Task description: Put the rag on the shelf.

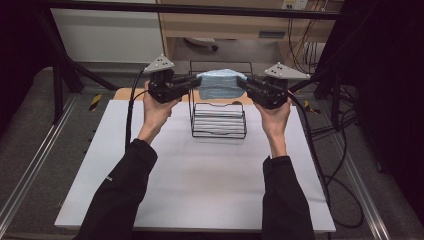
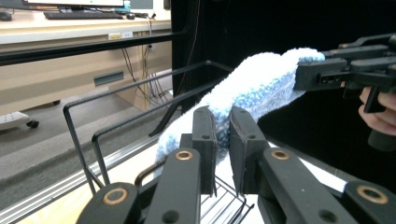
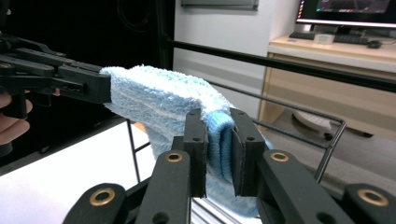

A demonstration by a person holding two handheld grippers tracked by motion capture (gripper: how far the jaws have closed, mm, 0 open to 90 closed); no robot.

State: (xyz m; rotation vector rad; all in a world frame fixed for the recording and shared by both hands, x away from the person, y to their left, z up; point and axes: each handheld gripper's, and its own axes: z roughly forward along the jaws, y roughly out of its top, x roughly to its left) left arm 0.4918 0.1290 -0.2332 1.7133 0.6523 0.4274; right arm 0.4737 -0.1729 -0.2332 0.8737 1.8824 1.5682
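— What have the jaws got?

— My left gripper (image 2: 222, 140) is clenched on one end of the blue towel (image 2: 261, 88), pads pinching a folded edge. My right gripper (image 3: 219, 144) is clamped the same way on the other end, with a thick fold squeezed between its pads.

— Where does that put the towel?

— In the high view it's strung between the two grippers at upper centre of the frame (image 1: 219, 84), sagging slightly, above the black wire rack (image 1: 219, 120) that stands on the white table (image 1: 200, 180). The rack's top rails run just under and behind the cloth; I can't tell whether it touches them.

— How will it handle?

— I judge it light, soft and floppy terry: no stiffness, so the middle droops wherever it's unsupported. It shouldn't slip much in the pads, since the pile grips well. Holding the two ends, as now, keeps it spread; a bunched fold gives a thicker bite than a single layer.
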